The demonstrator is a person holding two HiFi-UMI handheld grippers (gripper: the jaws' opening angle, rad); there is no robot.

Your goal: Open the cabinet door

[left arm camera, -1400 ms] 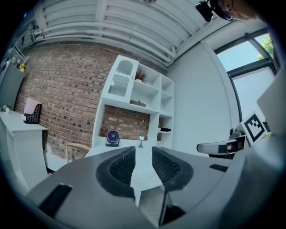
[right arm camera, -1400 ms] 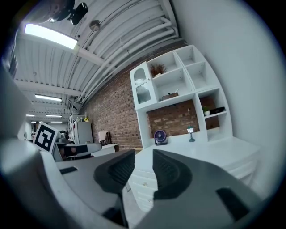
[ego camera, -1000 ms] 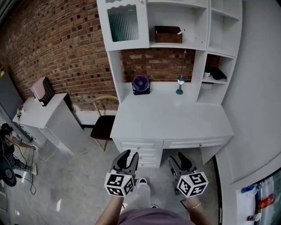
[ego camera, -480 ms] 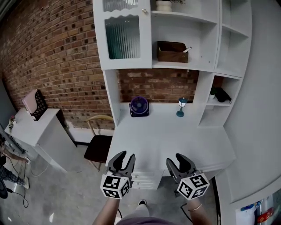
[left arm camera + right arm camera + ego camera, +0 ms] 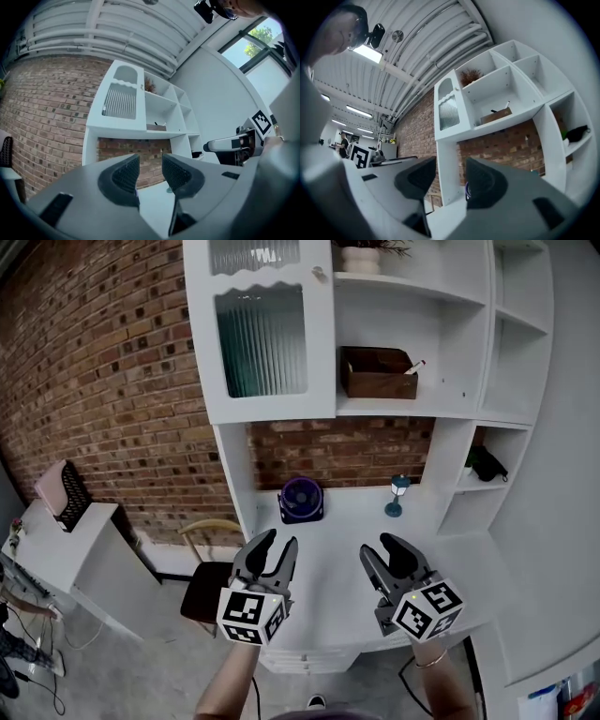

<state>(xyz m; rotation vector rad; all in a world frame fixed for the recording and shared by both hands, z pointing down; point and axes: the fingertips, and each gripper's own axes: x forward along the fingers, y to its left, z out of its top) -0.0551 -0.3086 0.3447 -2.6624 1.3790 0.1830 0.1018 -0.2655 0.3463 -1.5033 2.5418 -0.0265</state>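
The white cabinet door (image 5: 261, 334) with ribbed glass is closed at the upper left of the desk hutch; its small round knob (image 5: 319, 274) sits near its top right edge. It also shows in the left gripper view (image 5: 120, 99) and the right gripper view (image 5: 449, 112). My left gripper (image 5: 276, 550) and right gripper (image 5: 381, 553) are held side by side over the desk's front, well below the door. Both are open with nothing between the jaws. The right gripper's body (image 5: 234, 143) shows at the right of the left gripper view.
On the white desktop (image 5: 349, 540) stand a purple fan (image 5: 302, 500) and a small blue lamp (image 5: 398, 495). A brown box (image 5: 378, 373) sits on the open shelf right of the door. A chair (image 5: 208, 582) and a white side cabinet (image 5: 80, 559) stand left.
Both grippers have risen and moved forward toward the desk, from in front of the drawers to over the desktop's front. The hutch and door now look nearer and larger.
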